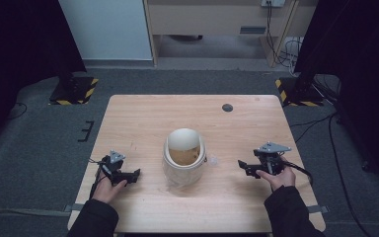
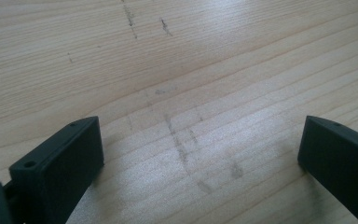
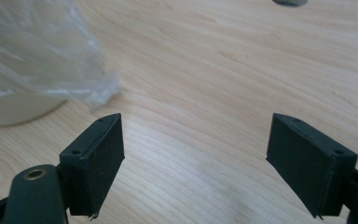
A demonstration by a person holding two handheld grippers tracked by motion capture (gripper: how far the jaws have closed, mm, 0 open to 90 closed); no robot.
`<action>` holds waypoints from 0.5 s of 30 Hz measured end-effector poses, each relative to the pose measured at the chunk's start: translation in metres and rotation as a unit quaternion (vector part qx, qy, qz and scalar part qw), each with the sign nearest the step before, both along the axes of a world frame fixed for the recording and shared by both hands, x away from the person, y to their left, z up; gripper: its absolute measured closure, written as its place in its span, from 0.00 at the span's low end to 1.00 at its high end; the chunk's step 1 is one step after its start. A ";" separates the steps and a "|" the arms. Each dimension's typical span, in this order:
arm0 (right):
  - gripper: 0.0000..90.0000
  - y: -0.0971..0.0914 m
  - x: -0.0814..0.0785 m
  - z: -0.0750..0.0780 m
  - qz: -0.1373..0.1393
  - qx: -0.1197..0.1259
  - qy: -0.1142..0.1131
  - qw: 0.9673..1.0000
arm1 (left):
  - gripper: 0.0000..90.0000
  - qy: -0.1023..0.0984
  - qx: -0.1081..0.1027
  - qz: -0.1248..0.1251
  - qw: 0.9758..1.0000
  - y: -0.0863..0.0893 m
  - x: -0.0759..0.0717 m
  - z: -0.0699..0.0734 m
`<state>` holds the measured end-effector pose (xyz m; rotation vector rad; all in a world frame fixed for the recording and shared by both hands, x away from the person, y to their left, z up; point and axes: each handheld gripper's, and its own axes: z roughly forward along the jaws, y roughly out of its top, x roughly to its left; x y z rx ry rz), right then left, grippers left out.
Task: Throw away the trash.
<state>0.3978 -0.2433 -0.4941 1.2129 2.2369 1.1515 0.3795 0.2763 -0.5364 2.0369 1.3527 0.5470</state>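
Both of my hands rest on the near part of the wooden table [image 1: 143,118], and my left gripper [image 1: 131,176] has its jaws spread wide over bare, scuffed wood with nothing between them. Over on the right, my right gripper [image 1: 244,167] is equally wide and empty. Between them, apart from both, stands a white bucket [image 1: 184,156] in thin clear plastic [image 3: 37,51], a brown layer inside.

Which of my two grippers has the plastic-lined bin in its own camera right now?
The right gripper: its view catches the bin and crinkled plastic liner at upper left. The left gripper faces bare table.
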 end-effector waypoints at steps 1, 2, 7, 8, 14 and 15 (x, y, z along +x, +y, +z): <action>0.20 -0.002 0.001 -0.002 -0.002 -0.006 0.004 1.000 | 0.00 0.000 0.000 0.000 1.000 0.000 0.000 0.000; 0.20 -0.003 0.002 -0.005 -0.004 -0.012 0.005 1.000 | 0.00 0.000 -0.001 0.000 1.000 0.000 0.000 0.000; 0.19 -0.011 0.008 -0.016 -0.011 -0.039 0.021 0.999 | 0.00 0.000 -0.001 -0.001 1.000 0.000 0.000 0.000; 0.18 -0.012 0.009 -0.018 -0.013 -0.043 0.023 0.999 | 0.00 0.000 -0.001 -0.001 1.000 0.000 0.000 0.000; 0.15 -0.018 0.011 -0.022 -0.017 -0.067 0.023 0.997 | 0.00 0.000 -0.001 -0.002 1.000 0.001 0.000 0.000; 0.15 -0.019 0.011 -0.022 -0.020 -0.071 0.023 0.997 | 0.00 0.000 -0.001 -0.002 1.000 0.001 0.000 0.000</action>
